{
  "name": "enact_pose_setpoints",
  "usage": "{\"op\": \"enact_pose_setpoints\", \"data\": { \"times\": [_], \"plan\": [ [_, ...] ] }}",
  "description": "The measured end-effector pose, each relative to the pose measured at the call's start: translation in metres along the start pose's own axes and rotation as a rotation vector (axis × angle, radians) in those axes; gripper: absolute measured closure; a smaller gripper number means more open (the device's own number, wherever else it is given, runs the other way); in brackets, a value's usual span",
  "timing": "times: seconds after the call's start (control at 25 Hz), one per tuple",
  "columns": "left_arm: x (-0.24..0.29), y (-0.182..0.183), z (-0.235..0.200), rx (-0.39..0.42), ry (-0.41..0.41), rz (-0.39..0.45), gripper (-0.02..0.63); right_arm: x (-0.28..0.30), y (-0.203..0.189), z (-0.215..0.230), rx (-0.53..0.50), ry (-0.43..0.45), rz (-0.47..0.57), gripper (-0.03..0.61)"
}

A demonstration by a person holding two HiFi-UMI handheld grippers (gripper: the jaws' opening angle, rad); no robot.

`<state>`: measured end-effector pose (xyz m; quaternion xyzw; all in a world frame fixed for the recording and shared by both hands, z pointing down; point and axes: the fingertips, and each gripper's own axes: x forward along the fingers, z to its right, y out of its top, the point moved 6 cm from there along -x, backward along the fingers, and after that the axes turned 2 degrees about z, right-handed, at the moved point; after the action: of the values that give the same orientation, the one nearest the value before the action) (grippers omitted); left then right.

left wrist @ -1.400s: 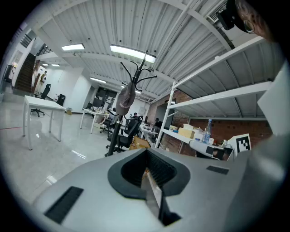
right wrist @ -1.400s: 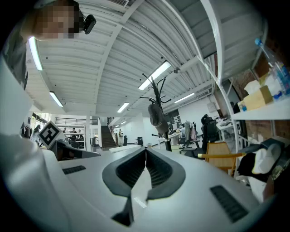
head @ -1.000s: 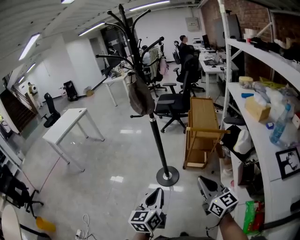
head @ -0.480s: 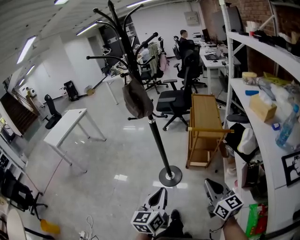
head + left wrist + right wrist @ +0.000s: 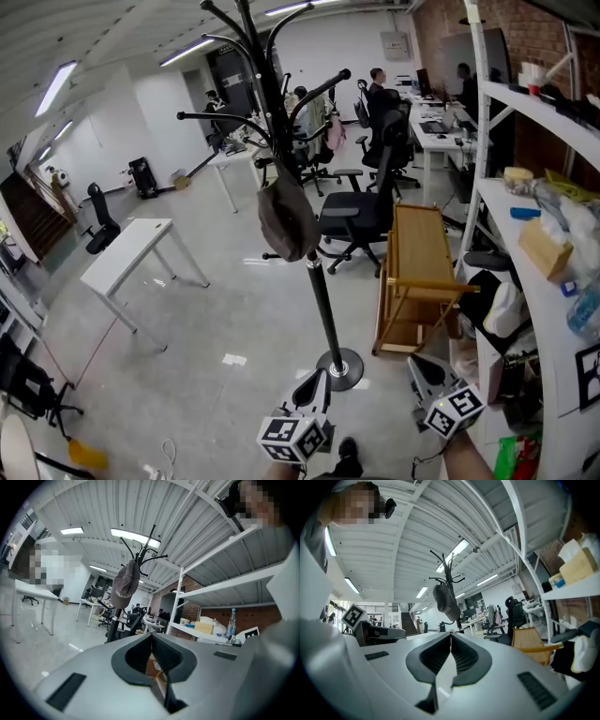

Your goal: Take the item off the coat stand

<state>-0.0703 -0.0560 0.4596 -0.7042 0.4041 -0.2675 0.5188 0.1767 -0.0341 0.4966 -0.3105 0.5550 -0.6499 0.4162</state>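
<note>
Currently your left gripper (image 5: 317,382) and right gripper (image 5: 414,366) are both clenched on nothing, low beside the coat stand (image 5: 324,309) base. The cap (image 5: 285,221) (dull grey-brown, limp, sagging) hangs from an arm partway up the stand.

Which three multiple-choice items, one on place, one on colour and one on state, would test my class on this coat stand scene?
1. The cap hangs: A high on the stand; B at its base; C off it altogether.
2. The stand is: A white; B black; C red.
3. The left claw and right claw are: A wide open; B shut on the cap; C shut and empty.

Key: 1 A, the cap hangs from an upper hook. 2 B, pole, hooks and base are all black. 3 C, each claw's jaws meet with nothing between them.
</note>
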Motion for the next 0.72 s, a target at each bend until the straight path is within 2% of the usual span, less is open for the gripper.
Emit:
{"op": "enact_pose_setpoints", "data": {
  "times": [0.16,0.44,0.72],
  "plan": [
    [0.024,0.024,-0.021,-0.002,0.004,0.012,0.606,0.040,0.014,0.003,-0.028,0.025,0.017,0.569],
    [0.062,0.049,-0.052,0.075,0.029,0.038,0.606,0.089,0.026,0.017,-0.050,0.022,0.020,0.569],
    [0.090,0.086,-0.068,0.107,0.005,0.078,0.606,0.128,0.027,0.024,-0.063,0.029,0.005,0.569]
  ]
}}
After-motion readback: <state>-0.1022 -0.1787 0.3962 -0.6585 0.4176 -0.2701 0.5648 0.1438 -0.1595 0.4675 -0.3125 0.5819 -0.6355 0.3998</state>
